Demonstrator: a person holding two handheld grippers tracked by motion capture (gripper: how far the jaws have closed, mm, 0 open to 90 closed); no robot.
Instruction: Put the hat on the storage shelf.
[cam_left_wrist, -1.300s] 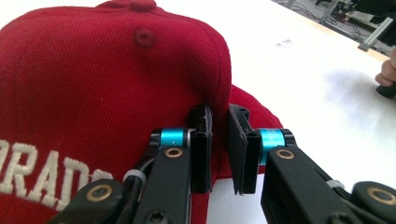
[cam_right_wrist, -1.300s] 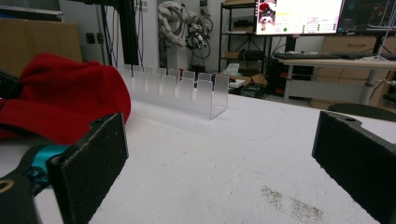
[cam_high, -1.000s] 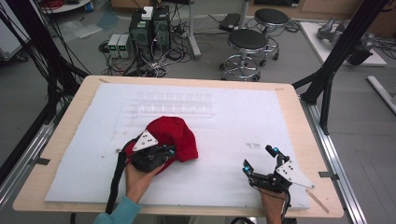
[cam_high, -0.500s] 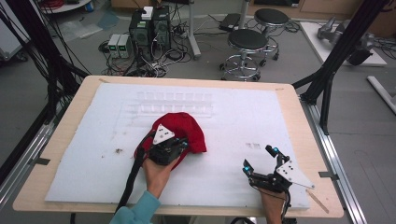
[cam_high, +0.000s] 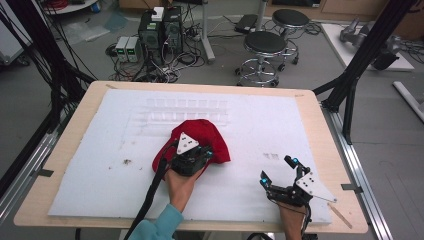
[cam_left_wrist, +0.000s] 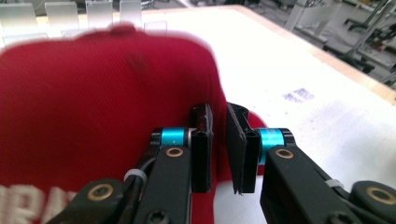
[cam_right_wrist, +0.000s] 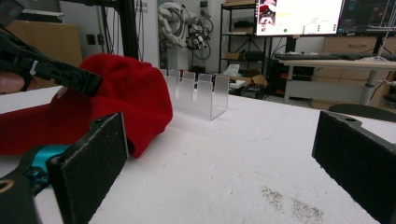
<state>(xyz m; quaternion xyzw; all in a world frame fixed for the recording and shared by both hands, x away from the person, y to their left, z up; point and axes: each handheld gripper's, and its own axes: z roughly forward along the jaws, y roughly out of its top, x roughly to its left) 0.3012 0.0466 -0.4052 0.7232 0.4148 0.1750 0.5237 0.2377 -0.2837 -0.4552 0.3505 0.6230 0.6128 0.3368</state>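
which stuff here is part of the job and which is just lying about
In the job:
- red cap
- left gripper, jaws just eased open a narrow gap at the cap's edge
- right gripper, open, apart from the cap

Lying about:
- clear slotted rack behind the cap
- stools and computer boxes on the floor

Left gripper (cam_high: 192, 152) jaws just parted slightly, empty; right gripper (cam_high: 279, 172) jaws wide apart

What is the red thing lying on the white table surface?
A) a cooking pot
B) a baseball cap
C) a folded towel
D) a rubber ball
B: the red cap shows a rounded crown with a top button and white stitched lettering in the left gripper view.
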